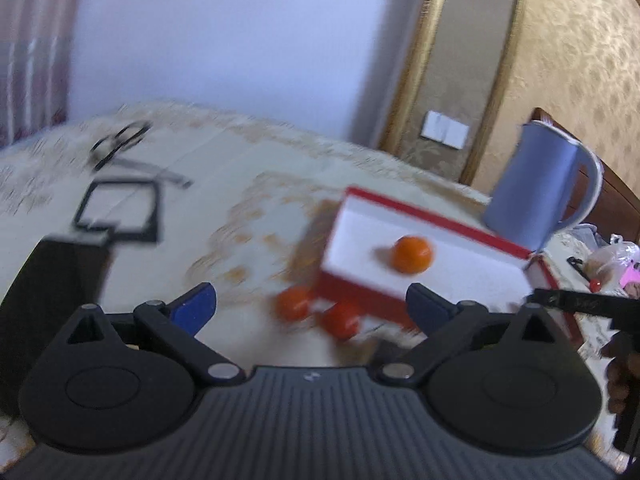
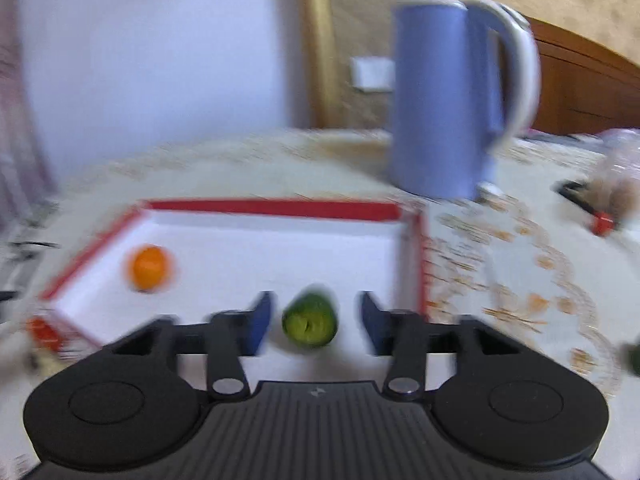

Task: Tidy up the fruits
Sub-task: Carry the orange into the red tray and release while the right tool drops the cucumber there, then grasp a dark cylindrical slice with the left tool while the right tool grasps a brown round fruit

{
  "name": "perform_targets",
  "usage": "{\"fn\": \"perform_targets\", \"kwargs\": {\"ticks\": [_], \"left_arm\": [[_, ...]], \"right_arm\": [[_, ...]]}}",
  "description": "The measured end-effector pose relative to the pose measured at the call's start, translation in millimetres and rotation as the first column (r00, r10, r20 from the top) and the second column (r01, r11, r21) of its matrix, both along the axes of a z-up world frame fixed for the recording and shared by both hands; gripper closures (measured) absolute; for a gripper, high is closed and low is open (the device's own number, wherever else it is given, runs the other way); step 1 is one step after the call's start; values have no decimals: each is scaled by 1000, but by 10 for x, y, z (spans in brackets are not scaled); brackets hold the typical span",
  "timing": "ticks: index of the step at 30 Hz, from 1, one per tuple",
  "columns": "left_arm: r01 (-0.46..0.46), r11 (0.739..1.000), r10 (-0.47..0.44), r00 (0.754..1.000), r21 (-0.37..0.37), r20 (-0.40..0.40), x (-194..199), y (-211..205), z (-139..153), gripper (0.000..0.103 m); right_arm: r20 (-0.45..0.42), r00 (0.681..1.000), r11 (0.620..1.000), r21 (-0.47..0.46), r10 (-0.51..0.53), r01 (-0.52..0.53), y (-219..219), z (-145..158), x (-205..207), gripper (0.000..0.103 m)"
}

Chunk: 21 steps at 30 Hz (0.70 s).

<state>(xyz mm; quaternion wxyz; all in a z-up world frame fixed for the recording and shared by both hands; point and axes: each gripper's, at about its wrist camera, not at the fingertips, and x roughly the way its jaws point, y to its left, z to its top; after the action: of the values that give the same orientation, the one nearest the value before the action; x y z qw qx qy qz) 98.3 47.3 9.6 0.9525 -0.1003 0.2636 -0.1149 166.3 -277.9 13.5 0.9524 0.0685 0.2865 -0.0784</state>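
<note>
Nearest the right wrist camera, the right gripper (image 2: pixel 312 322) has its blue fingers (image 2: pixel 258 326) spread wide, with a green fruit (image 2: pixel 310 321) between them but touching neither; it sits over the near part of the red-rimmed box (image 2: pixel 276 209), and the blur hides whether it rests on the white floor. At about 10 o'clock from it, an orange fruit (image 2: pixel 150 268) lies inside the box near the left wall. Outside the box's near-left corner, at 9 o'clock, a red-orange fruit (image 2: pixel 42 330) shows on the tablecloth (image 2: pixel 520 280). A blue kettle (image 2: pixel 444 100) stands beyond the box at 1 o'clock, just past the far rim. A small red item (image 2: pixel 604 224) and a blurred bag lie at 3 o'clock, well apart from the box.

In the left wrist view, the left gripper (image 1: pixel 310 308) is also spread and holds nothing. Two red-orange fruits (image 1: pixel 294 302) (image 1: pixel 342 320) lie on the cloth between its fingers, just beside the box's (image 1: pixel 360 294) near wall. The orange fruit (image 1: pixel 412 255) sits alone on the box floor from this side. The kettle (image 1: pixel 536 184) stands at 2 o'clock behind the box. A black frame (image 1: pixel 120 212) lies at 10 o'clock, a dark block (image 1: pixel 52 280) at 9 o'clock.
</note>
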Motion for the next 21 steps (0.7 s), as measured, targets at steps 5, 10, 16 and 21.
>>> {"fn": "perform_targets", "kwargs": {"ticks": [5,10,16,21], "left_arm": [[-14,999,11,998,-43,-55,-9,273,-159,2],[4,991,-12,998,131,58,-180,-45,-77,0],[28,944,-84,984,329,158,-375,-381,-123,0],[65,941,-121,981,332,151,-353,-423,-174,0]], "right_arm": [[147,989,1000,-4,23,-23,147,43,-583,0],[263,957,993,-9,119,-121,249,57,-1163,0],[271,958,995,10,91,-97,329,-98,-1323,0],[243,963,991,-87,120,-101,488,-121,-1302,0]]}}
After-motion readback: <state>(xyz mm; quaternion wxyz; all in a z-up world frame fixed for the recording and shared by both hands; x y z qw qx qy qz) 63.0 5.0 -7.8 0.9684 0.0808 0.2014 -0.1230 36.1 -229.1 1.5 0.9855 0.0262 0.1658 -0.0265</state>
